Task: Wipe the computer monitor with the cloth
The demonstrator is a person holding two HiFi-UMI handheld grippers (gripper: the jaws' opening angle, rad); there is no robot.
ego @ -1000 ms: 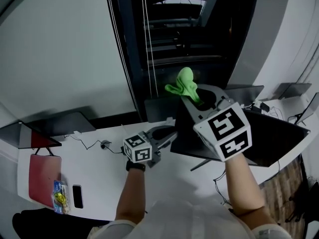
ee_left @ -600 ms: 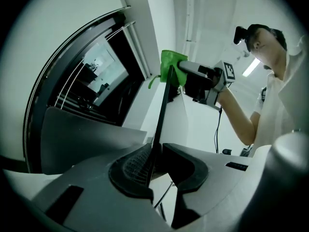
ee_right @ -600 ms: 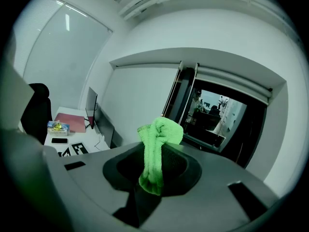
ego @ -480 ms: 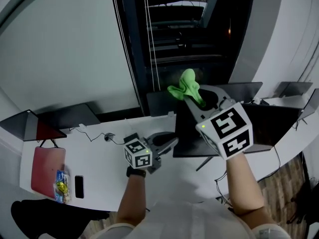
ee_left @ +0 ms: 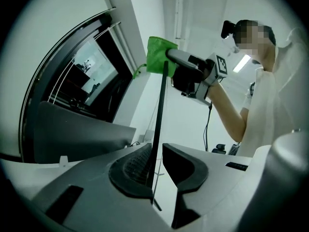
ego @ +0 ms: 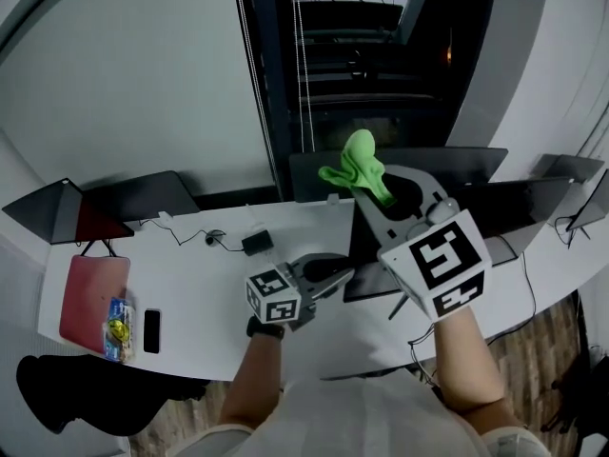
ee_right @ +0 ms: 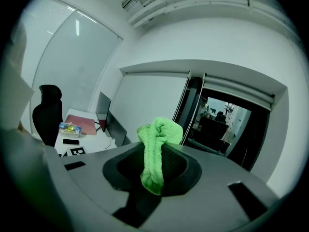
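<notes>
Green cloth (ego: 357,168) held up at the top of the monitor (ego: 523,212), centre of the head view.
The right gripper (ego: 378,190) has its jaws closed on the cloth (ee_right: 155,153), which bunches above them and hangs down between the pads. In the left gripper view the cloth (ee_left: 157,57) sits at the upper end of the monitor's thin side edge (ee_left: 158,129), top centre of the frame, with the right gripper (ee_left: 170,57) just behind it. The left gripper (ego: 333,274), lower middle of the head view, has its jaws narrowly apart astride that edge (ee_left: 155,168): the edge lies against one pad and a sliver of gap shows before the other. A white desk (ego: 190,284) spreads below, with a phone (ego: 152,329) at lower left.
</notes>
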